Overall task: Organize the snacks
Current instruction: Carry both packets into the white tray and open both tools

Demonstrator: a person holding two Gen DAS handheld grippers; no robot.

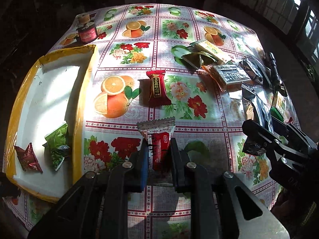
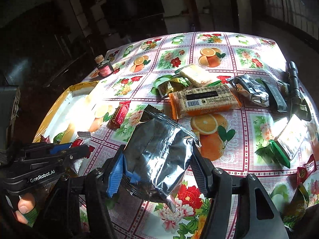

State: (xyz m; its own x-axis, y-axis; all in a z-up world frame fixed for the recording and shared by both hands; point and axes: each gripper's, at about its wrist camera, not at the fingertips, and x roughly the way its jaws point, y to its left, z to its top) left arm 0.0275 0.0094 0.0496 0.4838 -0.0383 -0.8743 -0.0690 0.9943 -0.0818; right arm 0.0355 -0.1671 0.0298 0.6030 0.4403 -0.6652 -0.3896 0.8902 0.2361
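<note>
My left gripper (image 1: pixel 159 142) is shut on a small red-and-white wrapped candy (image 1: pixel 159 139), held just above the floral tablecloth (image 1: pixel 199 103). To its left lies a white tray with a yellow rim (image 1: pixel 85 75), with a red candy (image 1: pixel 28 157) and a green candy (image 1: pixel 57 145) inside. Another red candy (image 1: pixel 158 87) lies on the cloth ahead. My right gripper (image 2: pixel 157 155) is shut on a silver foil packet (image 2: pixel 159 151), lifted off the table. The left gripper (image 2: pixel 77 147) shows at the left of the right wrist view, and the tray (image 2: pixel 65 107) lies beyond it.
Several snack packs lie in a heap at the far right: an orange cracker pack (image 2: pixel 205 101), silver and dark packets (image 2: pixel 251 91) and green-edged wafers (image 2: pixel 289 139). A black flashlight (image 2: pixel 293 79) lies at the right edge. A small red jar (image 2: pixel 104 68) stands at the far left corner.
</note>
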